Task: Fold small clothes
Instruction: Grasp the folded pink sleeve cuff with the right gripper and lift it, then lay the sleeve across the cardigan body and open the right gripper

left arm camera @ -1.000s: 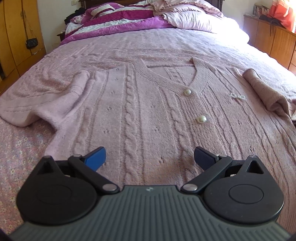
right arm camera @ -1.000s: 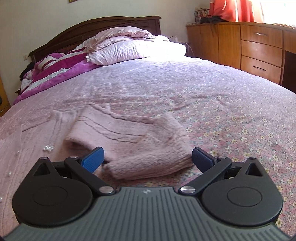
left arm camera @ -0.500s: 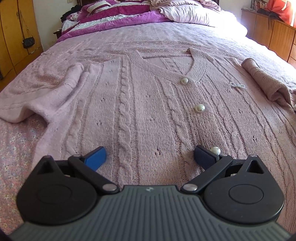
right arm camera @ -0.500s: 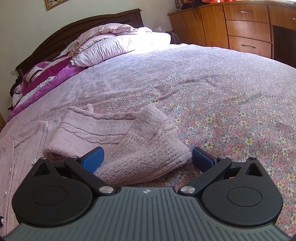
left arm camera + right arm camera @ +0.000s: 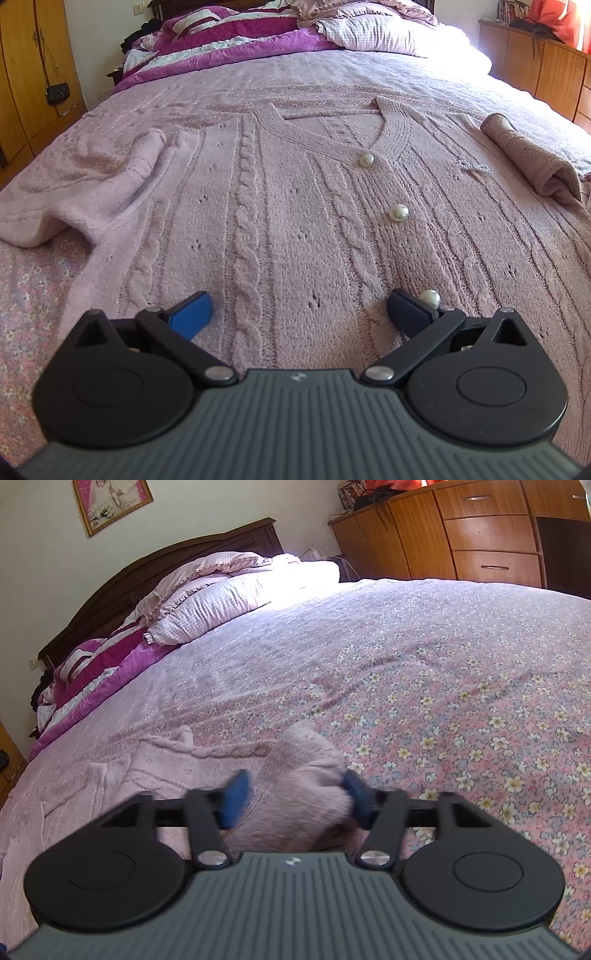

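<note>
A pink cable-knit cardigan with pearl buttons lies flat, front up, on the bed. Its left sleeve is spread out to the left. The right sleeve is folded over at the right edge. My left gripper hovers open over the cardigan's lower front, with only flat knit between its fingers. In the right wrist view the jaws of my right gripper are closing on the end of the folded sleeve, which is bunched between the blue pads.
The bed has a floral sheet. Checked pillows and a purple quilt lie by the dark headboard. A wooden dresser stands on the right and a wardrobe with a small black bag on the left.
My right gripper rolled, moved in over the sleeve end, and its jaws narrowed from wide open onto the fabric. The left gripper barely shifted; a third button now shows by its right finger.
</note>
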Motion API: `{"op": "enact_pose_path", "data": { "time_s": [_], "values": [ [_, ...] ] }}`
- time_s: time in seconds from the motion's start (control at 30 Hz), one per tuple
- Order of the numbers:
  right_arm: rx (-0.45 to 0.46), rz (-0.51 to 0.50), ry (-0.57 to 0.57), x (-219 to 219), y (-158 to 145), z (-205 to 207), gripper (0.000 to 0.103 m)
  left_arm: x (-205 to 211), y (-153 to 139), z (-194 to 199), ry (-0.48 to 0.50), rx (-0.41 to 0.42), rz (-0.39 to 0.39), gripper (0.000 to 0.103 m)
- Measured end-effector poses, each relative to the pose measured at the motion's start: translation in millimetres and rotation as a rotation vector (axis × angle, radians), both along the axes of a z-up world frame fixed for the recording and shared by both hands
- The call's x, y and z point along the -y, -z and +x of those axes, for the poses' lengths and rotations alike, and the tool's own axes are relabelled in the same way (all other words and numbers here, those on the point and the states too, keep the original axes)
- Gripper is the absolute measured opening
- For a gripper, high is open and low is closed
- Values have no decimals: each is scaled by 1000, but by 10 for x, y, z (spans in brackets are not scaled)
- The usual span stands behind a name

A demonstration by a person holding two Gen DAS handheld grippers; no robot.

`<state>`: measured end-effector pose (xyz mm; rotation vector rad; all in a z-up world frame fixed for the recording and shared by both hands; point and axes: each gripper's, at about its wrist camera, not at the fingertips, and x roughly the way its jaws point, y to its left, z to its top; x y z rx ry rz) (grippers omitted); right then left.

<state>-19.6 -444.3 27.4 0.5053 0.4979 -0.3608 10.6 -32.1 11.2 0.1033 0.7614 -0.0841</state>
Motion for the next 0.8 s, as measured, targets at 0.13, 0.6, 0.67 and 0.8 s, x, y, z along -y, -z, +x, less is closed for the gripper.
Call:
{"op": "enact_pose_path", "data": {
  "time_s": [0.13,0.6,0.67,0.8],
  "values": [
    [31,6,-28,43,-54,-57,21,0,15,-11,3,11,1,103],
    [261,170,-205,-344,-984,29,17,-137,-263,17,-22,43,-84,103],
    [289,208,-232,-473,-1115,100,17,-174,-329,4,-22,68,-75,103],
    [321,206,-314,-875,-1366,261,17,-273,-438,-22,-35,106,-67,103]
  ]
}}
